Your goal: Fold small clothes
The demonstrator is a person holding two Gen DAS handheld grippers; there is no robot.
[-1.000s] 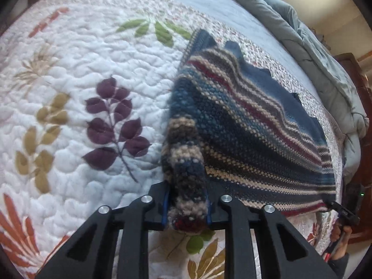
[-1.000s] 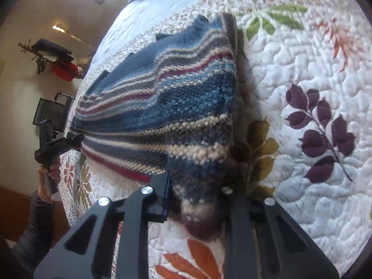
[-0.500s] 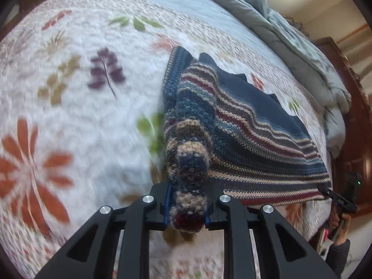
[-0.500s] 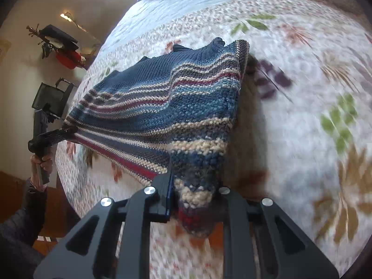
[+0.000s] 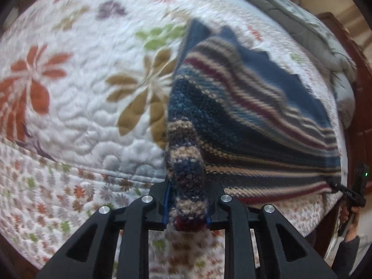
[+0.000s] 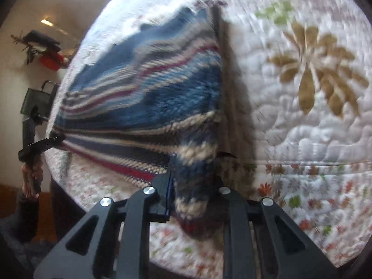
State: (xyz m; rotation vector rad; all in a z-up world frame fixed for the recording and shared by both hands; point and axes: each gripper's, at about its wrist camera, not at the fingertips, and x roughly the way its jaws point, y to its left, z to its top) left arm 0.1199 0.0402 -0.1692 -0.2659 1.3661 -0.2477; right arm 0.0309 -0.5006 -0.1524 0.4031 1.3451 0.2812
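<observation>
Stretching over the quilt (image 5: 76,116), a chunky striped knit sweater (image 5: 244,121) is held taut by its two hem corners. One bunched corner is clamped in the left gripper (image 5: 187,209), the other in the right gripper (image 6: 193,205).

A bed's white floral quilt (image 5: 76,121) carries the striped knit garment (image 5: 255,121) — grey comforter (image 5: 309,32) bunched beyond.

Bare quilt (image 5: 76,107) lies open beside the sweater (image 5: 251,121); a rumpled duvet (image 5: 309,30) bounds its far side.
</observation>
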